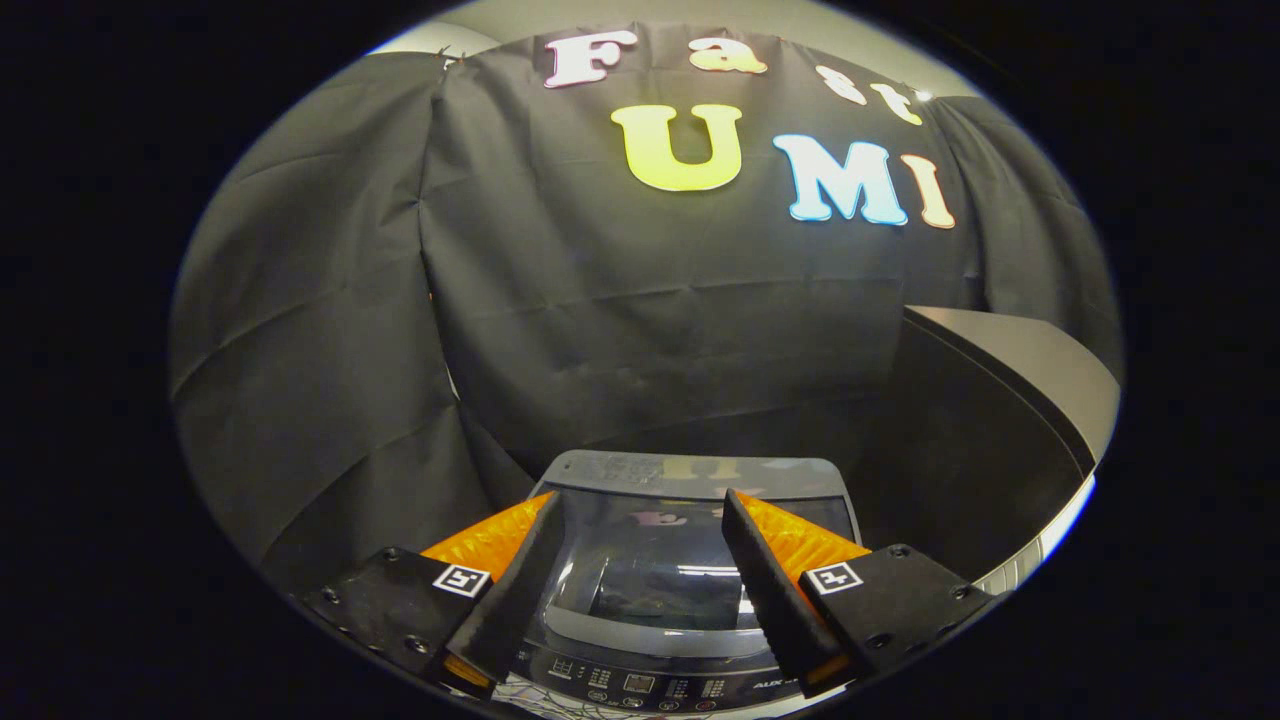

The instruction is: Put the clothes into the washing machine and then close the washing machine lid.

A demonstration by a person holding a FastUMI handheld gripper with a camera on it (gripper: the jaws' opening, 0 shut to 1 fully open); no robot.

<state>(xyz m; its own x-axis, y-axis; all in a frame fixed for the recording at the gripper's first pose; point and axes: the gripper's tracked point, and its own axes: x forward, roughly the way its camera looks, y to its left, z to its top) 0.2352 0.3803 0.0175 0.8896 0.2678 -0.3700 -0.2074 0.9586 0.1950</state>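
**Op:** With the lid (pixel 660 560) looking flat down over the tub, I'd say we're at the tail end, closing step or just past it. Gripper (pixel 640 500) is spread wide, nothing between the fingers, hovering above the washing machine (pixel 690 475).

**Obs:** Clothes?

**Op:** Can't confirm. Lid's a tinted window, dark inside w/ reflections on the glass; maybe a dark heap under it, but I can't tell. Machine sits at 6 o'clock below me, window between the fingers, control panel (pixel 640 685) nearest me at 6.

**Obs:** Anything else close by?

**Op:** Grey slab edge (pixel 1020 370) at 3 o'clock, well apart from the machine. Booth cloth (pixel 620 320) behind, 12.

**Obs:** Next move?

**Op:** My read: check the lid's seated, esp. the front edge. If it's proud, press down lightly w/ one finger, then back off straight up.
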